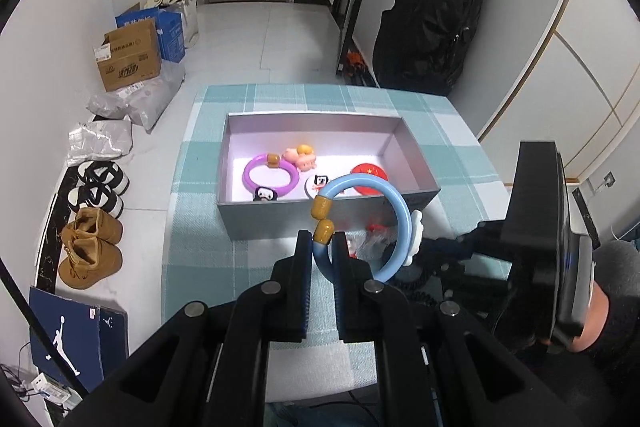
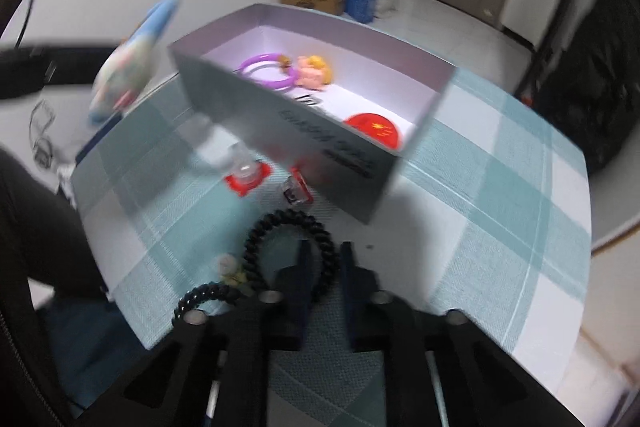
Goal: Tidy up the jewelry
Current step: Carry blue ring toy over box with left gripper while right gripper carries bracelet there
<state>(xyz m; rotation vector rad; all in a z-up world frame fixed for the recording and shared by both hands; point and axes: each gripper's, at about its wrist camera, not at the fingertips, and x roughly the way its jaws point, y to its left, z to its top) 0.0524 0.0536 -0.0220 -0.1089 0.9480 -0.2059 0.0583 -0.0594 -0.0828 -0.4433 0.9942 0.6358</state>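
Jaws of the left gripper (image 1: 322, 241) pinching the blue bracelet (image 1: 370, 223) just short of the grey box (image 1: 326, 217), at 6 o'clock of it; right gripper (image 2: 323, 259) straddling the black beaded bracelet (image 2: 288, 251) on the table (image 2: 500, 187), grip too blurred to tell. Already boxed: purple bracelet (image 1: 271, 175), pink charm (image 1: 299, 157), red disc (image 1: 369, 179). Judged roughly halfway, with both bracelets and small red pieces (image 2: 248, 177) at 6 o'clock of the box left.
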